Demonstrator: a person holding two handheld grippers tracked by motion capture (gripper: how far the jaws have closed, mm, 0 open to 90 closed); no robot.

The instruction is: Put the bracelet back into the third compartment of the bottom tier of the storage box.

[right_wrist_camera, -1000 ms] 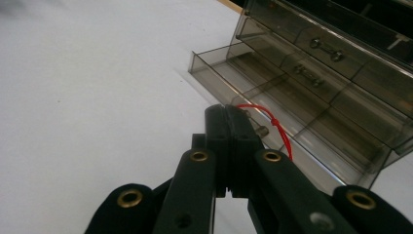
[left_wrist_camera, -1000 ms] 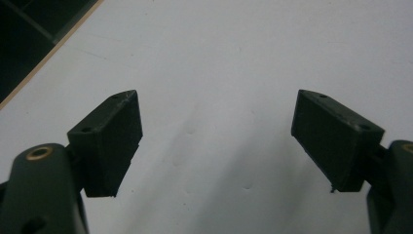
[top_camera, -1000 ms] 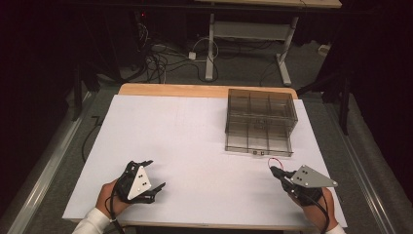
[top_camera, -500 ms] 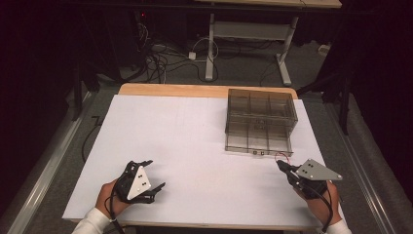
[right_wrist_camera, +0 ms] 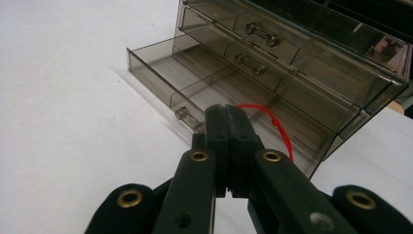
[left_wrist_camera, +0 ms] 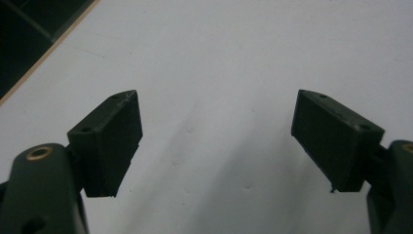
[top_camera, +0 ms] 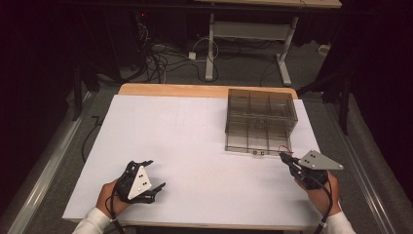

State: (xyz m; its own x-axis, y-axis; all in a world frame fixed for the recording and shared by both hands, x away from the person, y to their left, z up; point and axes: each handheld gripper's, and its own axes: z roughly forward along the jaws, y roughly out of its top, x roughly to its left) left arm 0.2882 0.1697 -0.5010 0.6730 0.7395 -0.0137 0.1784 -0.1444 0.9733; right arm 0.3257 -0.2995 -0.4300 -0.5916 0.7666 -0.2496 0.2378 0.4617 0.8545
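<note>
Low, right gripper fingers pressed together, left gripper spread

We see a dark grey floor strewn with cables, and a metal-legged desk beyond.

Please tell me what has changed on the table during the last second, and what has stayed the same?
The right gripper moved slightly back toward the person, jaws shut on a red string, and the bottom drawer of the clear drawer unit slid out with it. The left gripper stayed open at the near left.
</note>
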